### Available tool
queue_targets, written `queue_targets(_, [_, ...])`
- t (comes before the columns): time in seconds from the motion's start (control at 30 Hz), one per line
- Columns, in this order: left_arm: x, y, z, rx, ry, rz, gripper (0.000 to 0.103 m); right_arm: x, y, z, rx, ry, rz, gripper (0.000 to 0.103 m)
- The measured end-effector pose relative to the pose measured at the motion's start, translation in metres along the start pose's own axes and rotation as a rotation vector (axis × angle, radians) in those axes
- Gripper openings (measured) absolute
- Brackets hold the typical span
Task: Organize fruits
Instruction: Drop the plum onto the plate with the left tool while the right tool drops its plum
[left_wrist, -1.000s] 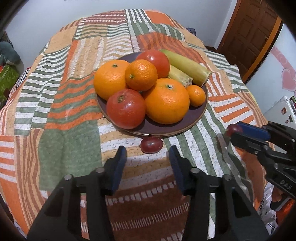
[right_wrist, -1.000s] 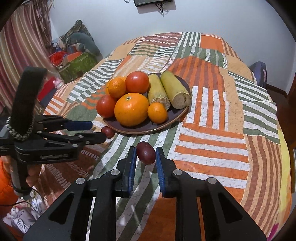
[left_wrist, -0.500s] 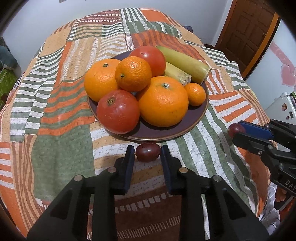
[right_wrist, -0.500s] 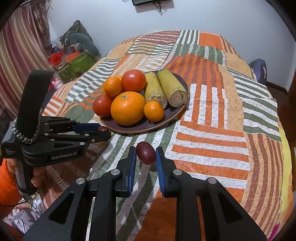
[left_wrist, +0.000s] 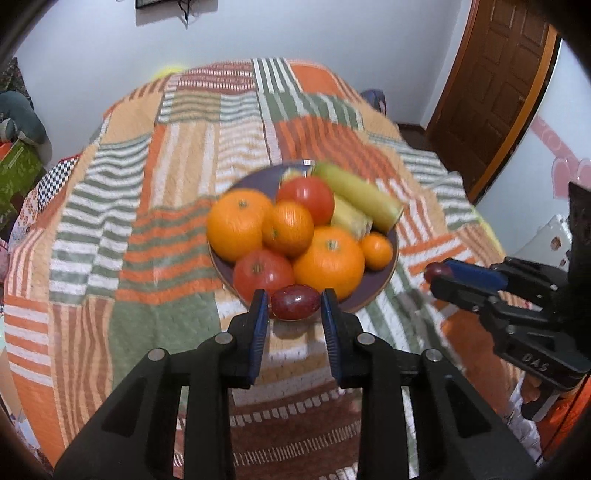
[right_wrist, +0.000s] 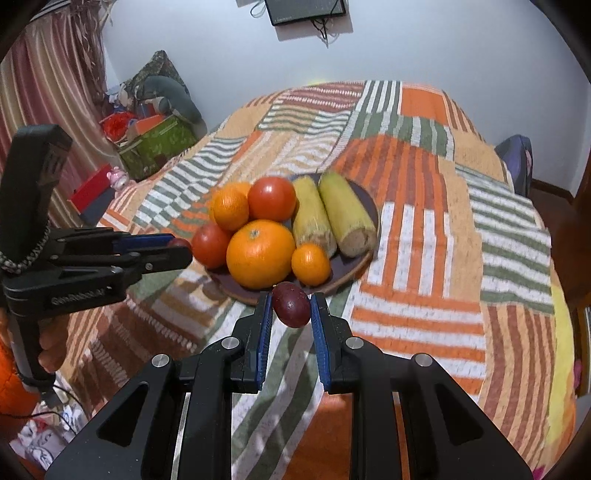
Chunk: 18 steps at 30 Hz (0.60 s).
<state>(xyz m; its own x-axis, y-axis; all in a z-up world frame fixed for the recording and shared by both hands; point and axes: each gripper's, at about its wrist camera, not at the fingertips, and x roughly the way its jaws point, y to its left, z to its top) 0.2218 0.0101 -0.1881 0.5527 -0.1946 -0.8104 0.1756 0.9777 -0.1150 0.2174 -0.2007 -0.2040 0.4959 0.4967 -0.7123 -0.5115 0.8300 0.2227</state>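
A quilted patchwork bedspread (right_wrist: 424, 236) in orange, green and white stripes fills a white-walled room with a wooden door (left_wrist: 495, 85); on it a round dark plate (right_wrist: 343, 266) of glossy fruit; the left gripper (left_wrist: 295, 301) and right gripper (right_wrist: 291, 304) each clamp a smooth dark-red oval fruit, the left's plum (left_wrist: 295, 301) and the right's plum (right_wrist: 291, 304), before its near rim.

A dark red grape (right_wrist: 290, 304) is clamped between the pads of the right gripper (right_wrist: 291, 306), in front of a brown plate (right_wrist: 351, 267) loaded with oranges, tomatoes and corn cobs.
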Motion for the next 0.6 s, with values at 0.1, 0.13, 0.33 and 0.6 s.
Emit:
queue_targets(0.1, [-0.004, -0.004, 0.010, 0.005, -0.024, -0.006, 0.029, -0.002, -0.001, 0.010, -0.007, -0.026, -0.003, 0.019])
queue_targets(0.13, [-0.005, -0.005, 0.013, 0.010, -0.029, -0.008, 0.029, -0.002, -0.001, 0.013, -0.009, -0.033, -0.005, 0.019])
queue_targets(0.33, [-0.001, -0.021, 0.031, 0.028, -0.058, -0.041, 0.029, -0.003, -0.006, 0.025, -0.015, -0.068, -0.018, 0.020])
queue_targets(0.6, [0.020, -0.036, 0.043, 0.054, -0.047, -0.059, 0.029, 0.008, -0.015, 0.033, -0.016, -0.070, -0.033, 0.020])
